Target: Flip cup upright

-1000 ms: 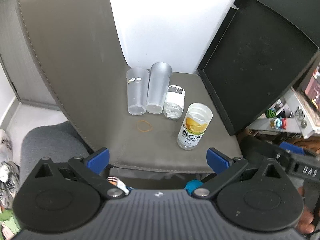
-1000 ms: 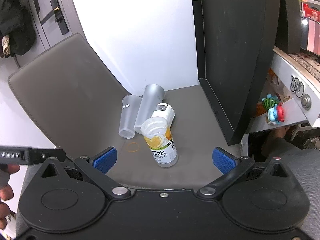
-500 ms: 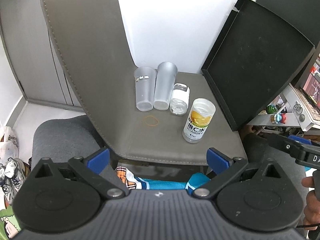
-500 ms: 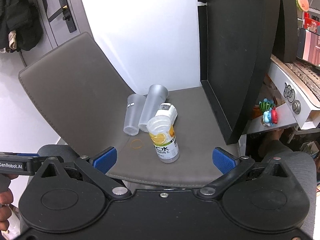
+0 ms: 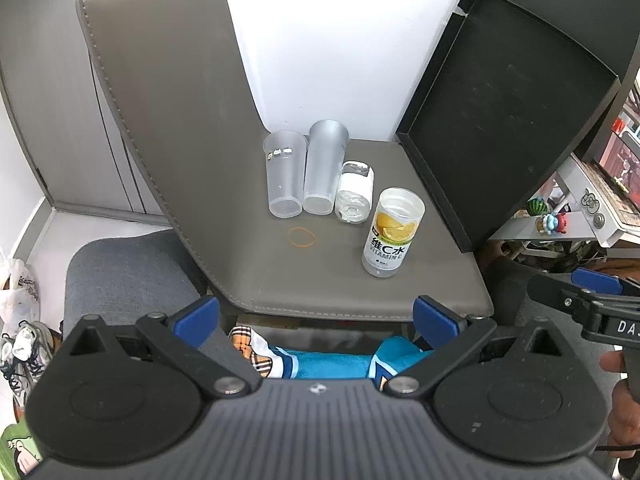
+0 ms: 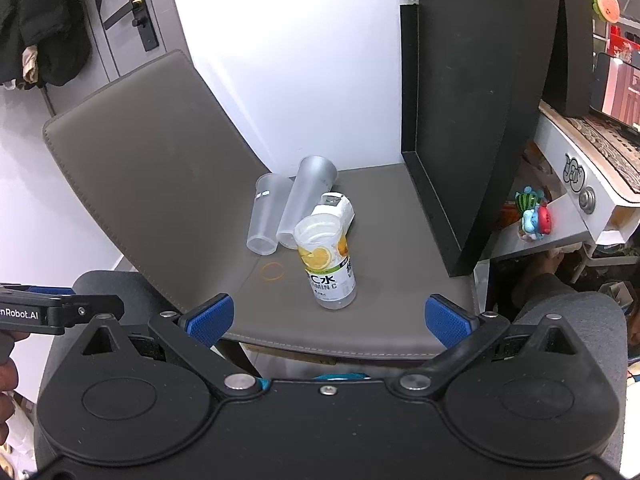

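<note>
Several clear cups stand upright on a grey chair seat. A short frosted cup and a taller frosted cup stand side by side at the back. A white-labelled cup stands right of them. A cup with a lemon "Vitamin C" label stands nearest, also in the right wrist view. My left gripper is open and empty, hovering before the seat's front edge. My right gripper is open and empty, likewise back from the seat.
An orange rubber band lies on the seat left of the lemon cup. A black tray leans upright at the seat's right side. The chair back rises on the left. A white shelf with small toys stands at the right.
Both grippers have drawn back and up from the chair, so the cups look smaller and farther away. The cups have not moved. Both grippers stay open.
</note>
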`<state>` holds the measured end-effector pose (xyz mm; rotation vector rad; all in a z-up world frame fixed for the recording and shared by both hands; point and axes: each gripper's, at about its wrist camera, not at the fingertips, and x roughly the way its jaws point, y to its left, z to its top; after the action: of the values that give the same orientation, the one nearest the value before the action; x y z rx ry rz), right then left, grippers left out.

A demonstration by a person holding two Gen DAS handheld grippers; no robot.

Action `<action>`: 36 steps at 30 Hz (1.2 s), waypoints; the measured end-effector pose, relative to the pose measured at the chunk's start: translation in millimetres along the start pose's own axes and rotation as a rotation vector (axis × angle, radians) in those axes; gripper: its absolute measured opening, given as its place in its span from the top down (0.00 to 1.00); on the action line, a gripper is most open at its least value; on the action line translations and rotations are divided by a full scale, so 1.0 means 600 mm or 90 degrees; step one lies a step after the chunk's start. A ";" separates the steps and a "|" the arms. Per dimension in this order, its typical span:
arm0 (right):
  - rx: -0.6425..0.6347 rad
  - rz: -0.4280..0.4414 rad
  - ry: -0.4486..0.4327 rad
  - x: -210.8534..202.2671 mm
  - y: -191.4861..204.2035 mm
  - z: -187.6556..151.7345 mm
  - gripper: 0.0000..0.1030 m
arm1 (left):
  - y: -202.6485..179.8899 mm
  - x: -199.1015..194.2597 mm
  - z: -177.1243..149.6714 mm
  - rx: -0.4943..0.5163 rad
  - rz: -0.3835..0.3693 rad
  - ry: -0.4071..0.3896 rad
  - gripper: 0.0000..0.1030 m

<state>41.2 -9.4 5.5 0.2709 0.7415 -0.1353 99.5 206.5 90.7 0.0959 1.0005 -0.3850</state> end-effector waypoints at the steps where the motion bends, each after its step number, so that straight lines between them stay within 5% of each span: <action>1: -0.001 0.001 0.001 0.001 0.001 0.000 0.00 | 0.000 0.000 0.000 0.001 0.000 0.001 0.00; 36: -0.012 0.001 0.015 0.011 0.013 -0.007 0.00 | -0.006 0.004 -0.005 0.010 -0.015 0.012 0.00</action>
<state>45.0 -0.9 0.0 0.2552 0.7650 -0.1239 96.8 203.5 87.5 0.1019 1.0177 -0.4145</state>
